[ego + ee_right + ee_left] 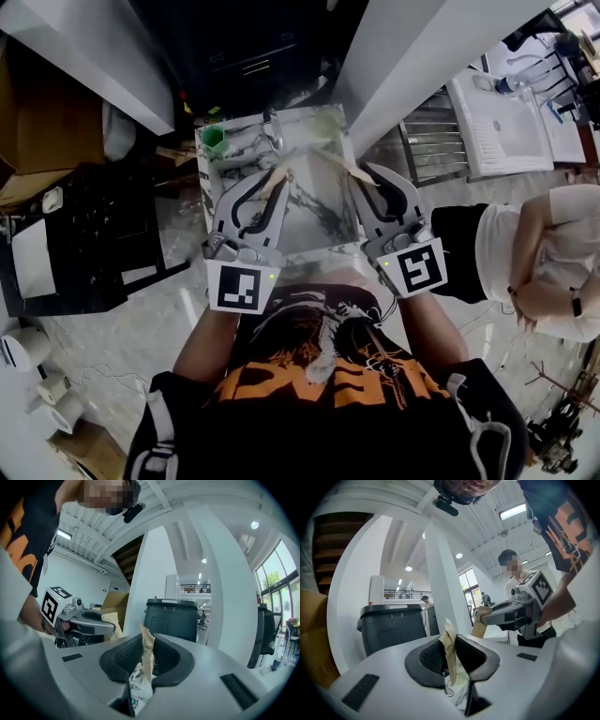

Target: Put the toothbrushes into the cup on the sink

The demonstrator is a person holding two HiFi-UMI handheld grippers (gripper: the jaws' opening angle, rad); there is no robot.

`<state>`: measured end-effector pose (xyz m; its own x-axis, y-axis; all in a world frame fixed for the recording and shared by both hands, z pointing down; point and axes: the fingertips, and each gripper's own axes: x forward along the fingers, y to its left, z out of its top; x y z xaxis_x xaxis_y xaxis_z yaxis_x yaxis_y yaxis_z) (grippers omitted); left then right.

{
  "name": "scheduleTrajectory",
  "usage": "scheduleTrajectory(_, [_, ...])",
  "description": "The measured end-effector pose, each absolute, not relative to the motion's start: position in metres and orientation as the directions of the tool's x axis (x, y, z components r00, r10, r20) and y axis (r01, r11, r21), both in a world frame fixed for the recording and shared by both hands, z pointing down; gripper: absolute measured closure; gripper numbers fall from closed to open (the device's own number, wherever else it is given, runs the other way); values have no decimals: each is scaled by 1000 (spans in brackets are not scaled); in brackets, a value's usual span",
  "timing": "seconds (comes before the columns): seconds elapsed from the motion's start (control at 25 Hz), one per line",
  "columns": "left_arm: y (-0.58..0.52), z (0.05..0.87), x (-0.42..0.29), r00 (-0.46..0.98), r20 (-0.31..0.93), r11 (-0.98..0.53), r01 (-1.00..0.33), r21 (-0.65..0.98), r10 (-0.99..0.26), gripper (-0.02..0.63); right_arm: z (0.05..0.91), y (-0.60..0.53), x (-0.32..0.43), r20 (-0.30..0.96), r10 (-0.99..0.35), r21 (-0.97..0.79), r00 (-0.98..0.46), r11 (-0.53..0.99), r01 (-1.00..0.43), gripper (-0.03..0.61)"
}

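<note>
Right now your left tool (270,187) and right tool (364,187) each clamp a tan packet (449,646) (a wrapped toothbrush, presumably) above the sink (239,155); next, aim one into the green cup (214,138).

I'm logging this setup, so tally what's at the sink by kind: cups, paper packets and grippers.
Green cup: 1
Tan paper packets: 2, one clamped in each gripper
Grippers: 2, the left gripper and the right gripper
Total: 5
</note>
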<state>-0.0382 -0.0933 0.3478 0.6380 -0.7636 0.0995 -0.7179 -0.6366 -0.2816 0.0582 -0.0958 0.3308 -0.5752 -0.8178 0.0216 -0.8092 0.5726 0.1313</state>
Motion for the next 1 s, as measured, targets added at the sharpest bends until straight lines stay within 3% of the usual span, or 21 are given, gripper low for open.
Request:
scheduleTrajectory(0.52, [-160, 366, 7, 641, 124, -644, -702, -304, -758, 528, 364, -174, 105, 53, -826, 118, -561, 563, -818, 497])
scheduleTrajectory(1.0, [-196, 422, 26, 605, 194, -635, -728, -259, -772, 528, 440, -229, 129, 168, -825, 102, -539, 558, -823, 497])
